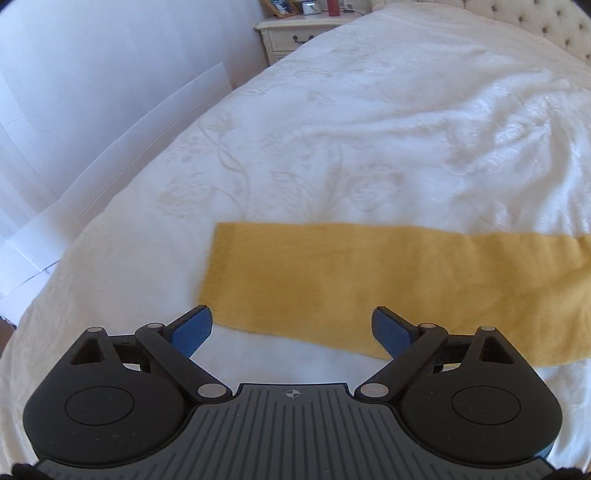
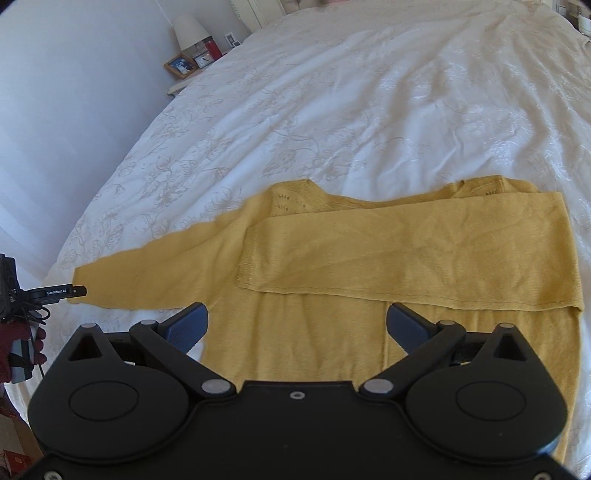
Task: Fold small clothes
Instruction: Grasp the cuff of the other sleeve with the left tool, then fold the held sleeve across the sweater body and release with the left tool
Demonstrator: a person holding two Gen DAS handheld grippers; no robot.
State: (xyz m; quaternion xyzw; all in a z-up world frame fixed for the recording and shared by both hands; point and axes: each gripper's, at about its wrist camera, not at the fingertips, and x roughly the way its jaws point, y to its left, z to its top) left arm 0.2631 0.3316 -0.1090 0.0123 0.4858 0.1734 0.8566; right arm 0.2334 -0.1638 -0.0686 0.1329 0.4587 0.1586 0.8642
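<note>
A mustard-yellow knit sweater (image 2: 332,332) lies flat on the white bedspread (image 2: 332,110). Its right sleeve (image 2: 406,258) is folded across the chest. Its left sleeve (image 2: 147,277) stretches out straight to the left. That sleeve shows in the left wrist view (image 1: 369,280), with its cuff (image 1: 218,266) near the middle. My left gripper (image 1: 291,328) is open and empty, just short of the sleeve's near edge. It also shows in the right wrist view (image 2: 79,290) at the sleeve cuff. My right gripper (image 2: 295,325) is open and empty above the sweater's body.
The bed's left edge drops off toward a white wall (image 1: 74,92). A nightstand (image 1: 291,33) with small items stands at the far left of the bed head. A lamp (image 2: 190,29) and a photo frame (image 2: 181,65) stand there too.
</note>
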